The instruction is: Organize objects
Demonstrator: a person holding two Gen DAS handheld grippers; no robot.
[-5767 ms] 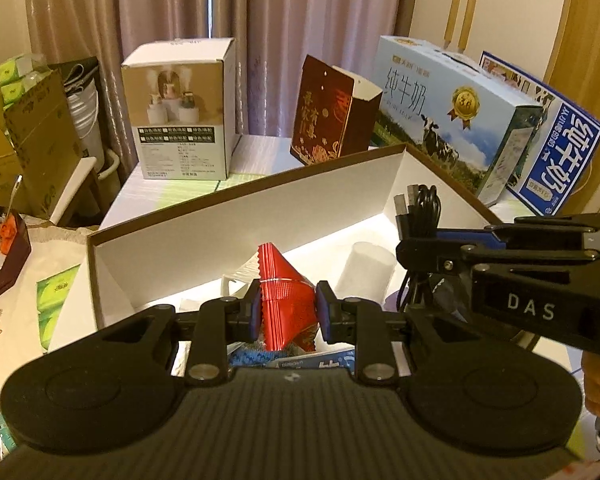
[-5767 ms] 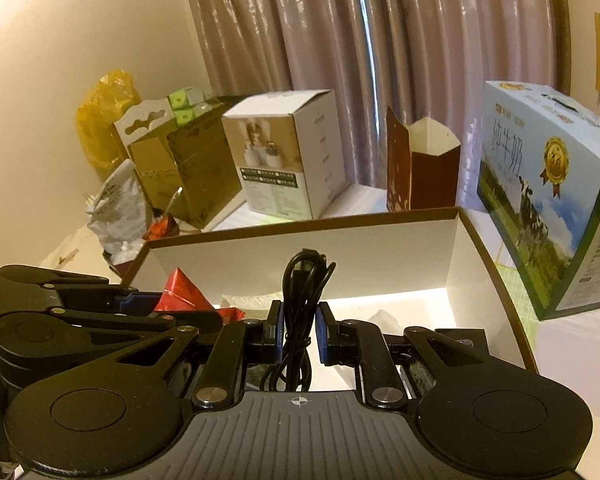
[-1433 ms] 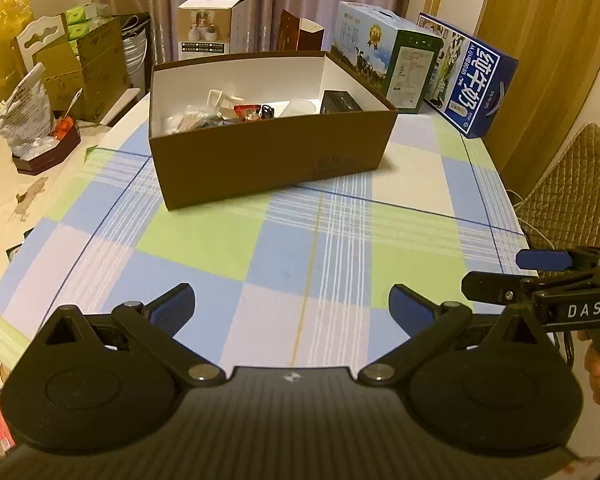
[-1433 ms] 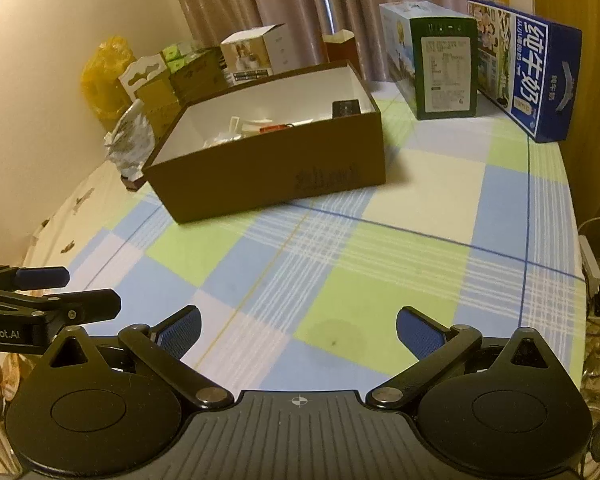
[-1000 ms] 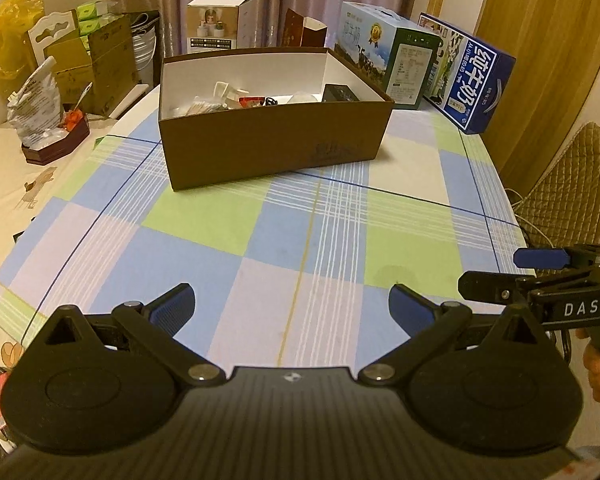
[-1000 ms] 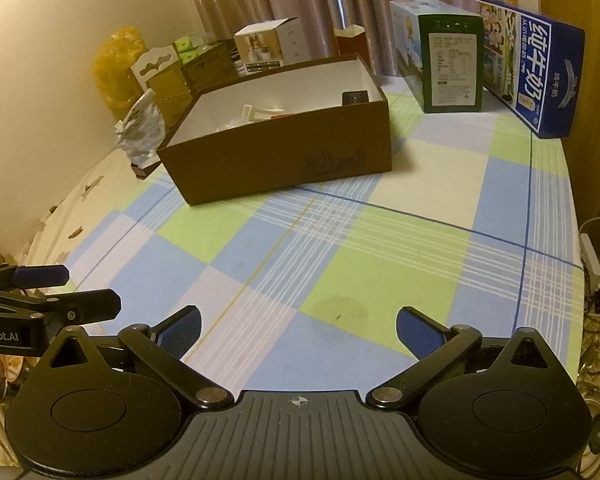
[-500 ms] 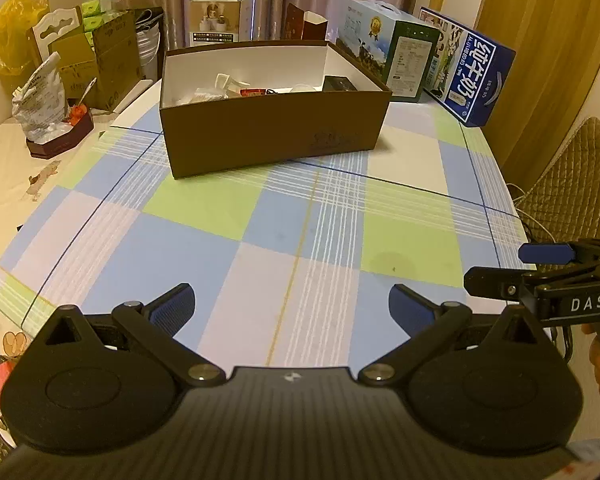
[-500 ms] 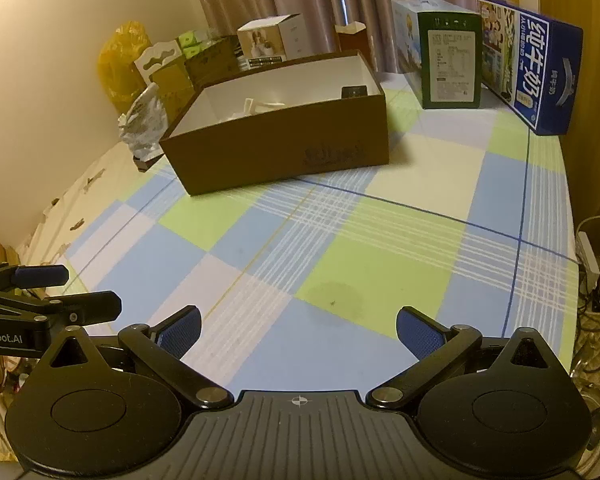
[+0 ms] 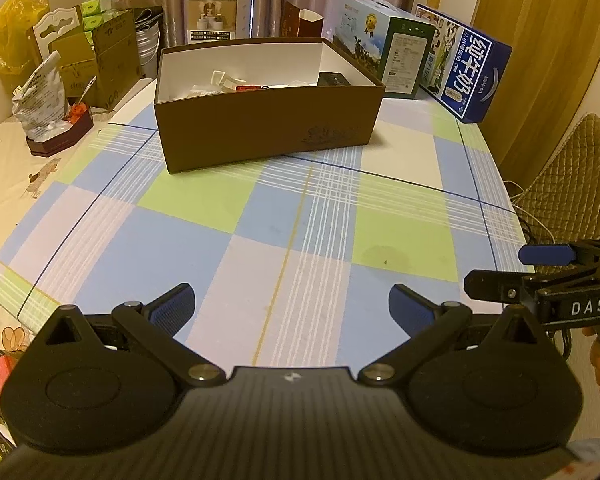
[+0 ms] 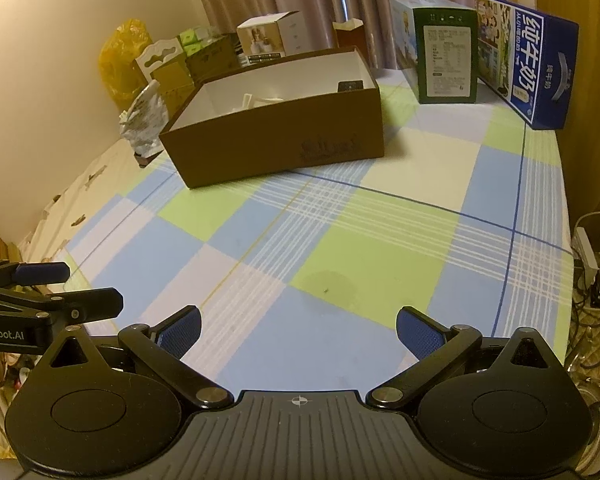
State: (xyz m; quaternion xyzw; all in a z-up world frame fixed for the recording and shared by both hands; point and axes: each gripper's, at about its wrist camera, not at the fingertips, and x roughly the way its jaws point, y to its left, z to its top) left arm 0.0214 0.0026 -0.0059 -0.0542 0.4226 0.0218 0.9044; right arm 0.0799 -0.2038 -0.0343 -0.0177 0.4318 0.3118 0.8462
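Now both grippers, left gripper [image 9: 291,307] and right gripper [image 10: 298,327], gape empty; the brown box [image 9: 267,118] probably holds light, loose oddments, best lifted by its stiff rim.

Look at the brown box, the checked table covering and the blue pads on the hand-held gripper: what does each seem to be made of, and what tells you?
Brown box: probably cardboard, matte brown outside, white inside, with thin straight walls. Checked table covering: flat and slightly glossy, perhaps coated cloth or plastic; hard to tell. Blue pads: likely rubber, given the fine dotted texture.
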